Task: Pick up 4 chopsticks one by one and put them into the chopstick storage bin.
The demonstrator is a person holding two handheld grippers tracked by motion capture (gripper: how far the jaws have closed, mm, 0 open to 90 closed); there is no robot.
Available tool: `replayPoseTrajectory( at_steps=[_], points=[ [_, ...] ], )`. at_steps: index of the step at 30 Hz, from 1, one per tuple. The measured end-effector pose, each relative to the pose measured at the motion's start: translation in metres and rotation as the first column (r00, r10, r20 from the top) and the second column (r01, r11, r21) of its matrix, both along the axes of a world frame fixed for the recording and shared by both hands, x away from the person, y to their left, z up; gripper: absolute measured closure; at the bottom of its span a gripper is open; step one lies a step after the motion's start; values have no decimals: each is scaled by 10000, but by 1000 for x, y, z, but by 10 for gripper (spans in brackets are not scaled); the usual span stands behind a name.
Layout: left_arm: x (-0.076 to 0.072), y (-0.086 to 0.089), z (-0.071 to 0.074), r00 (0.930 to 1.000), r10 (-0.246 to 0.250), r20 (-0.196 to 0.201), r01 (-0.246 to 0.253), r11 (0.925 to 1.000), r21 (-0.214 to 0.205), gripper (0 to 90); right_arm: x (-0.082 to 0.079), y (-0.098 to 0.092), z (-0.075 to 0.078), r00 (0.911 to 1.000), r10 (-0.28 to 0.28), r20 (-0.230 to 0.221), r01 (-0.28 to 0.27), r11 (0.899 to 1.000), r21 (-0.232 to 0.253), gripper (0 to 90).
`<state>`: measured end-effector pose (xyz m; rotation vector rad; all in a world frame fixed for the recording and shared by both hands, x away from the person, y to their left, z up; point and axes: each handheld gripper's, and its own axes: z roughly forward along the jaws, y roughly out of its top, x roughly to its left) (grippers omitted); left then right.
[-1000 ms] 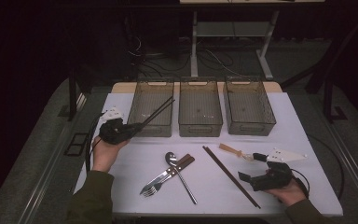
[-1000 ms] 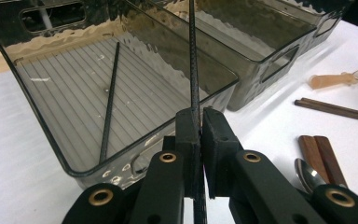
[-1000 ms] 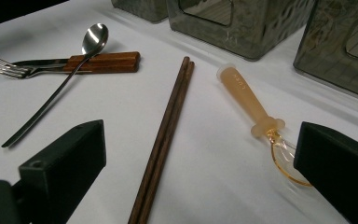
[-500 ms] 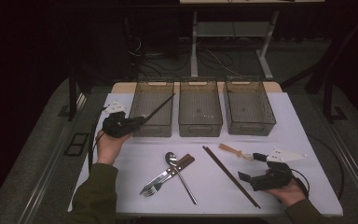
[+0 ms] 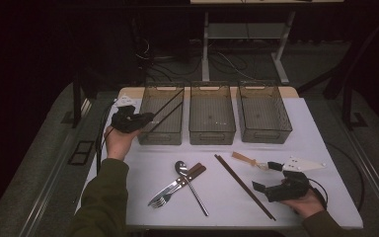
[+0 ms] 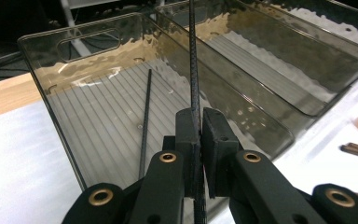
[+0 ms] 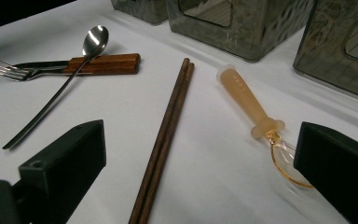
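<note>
My left gripper point(image 5: 147, 117) point(image 6: 199, 116) is shut on a thin black chopstick point(image 5: 168, 102) point(image 6: 193, 60). The stick slants forward over the left smoky plastic bin point(image 5: 148, 137) point(image 6: 42, 70). A second black chopstick point(image 5: 170, 113) point(image 6: 144, 121) lies on that bin's ribbed floor. My right gripper point(image 5: 266, 176) point(image 7: 200, 163) rests open low on the white mat at the front right, with nothing between its jaws. Just ahead of it lie a pair of brown wooden chopsticks point(image 5: 244, 186) point(image 7: 165, 135) and an amber-handled spoon point(image 5: 246, 160) point(image 7: 249, 100).
A metal spoon point(image 5: 190, 182) point(image 7: 91, 44) crosses a wooden-handled fork point(image 5: 177, 185) point(image 7: 14, 67) at the mat's front middle. Two more smoky bins stand in the row, a middle bin point(image 5: 212, 136) and a right bin point(image 5: 266, 133). A white triangular piece point(image 5: 303, 164) lies beside my right gripper.
My left gripper has carried the black chopstick away from me and to the right, up to the left bin's near corner. The right gripper has kept still.
</note>
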<state>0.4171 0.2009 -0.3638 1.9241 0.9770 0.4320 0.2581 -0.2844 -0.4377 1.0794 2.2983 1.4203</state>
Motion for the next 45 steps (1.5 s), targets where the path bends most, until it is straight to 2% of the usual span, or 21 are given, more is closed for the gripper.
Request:
replayPoseTrajectory(
  at_steps=[9,13,21,23,32,40,45],
  points=[
    [21,-7,-5,9994,226,-269,-219,9994,266,853,0,0,0,10000,-3,11,3,10000,-20,22],
    [29,-10,-7,9987,387,-332,-382,9991,162,853,0,0,0,10000,7,7,-7,10000,-26,22],
    [40,-16,-22,9947,711,-743,-656,9951,743,852,0,0,0,10000,20,19,-20,10000,-27,22],
    [41,-16,-24,9932,811,-834,-752,9946,717,852,0,0,0,10000,22,20,-22,10000,-15,22],
    [45,-16,-32,9877,1113,-1096,-968,9869,1290,851,0,0,0,10000,15,15,-15,10000,-1,22],
    [46,-17,-33,9884,1039,-1104,-889,9871,1330,833,0,0,0,10000,27,9,-27,10000,-12,22],
    [45,-18,-33,9893,1037,-1025,-896,9869,1339,779,0,0,0,10000,28,9,-28,10000,-12,22]
  ],
)
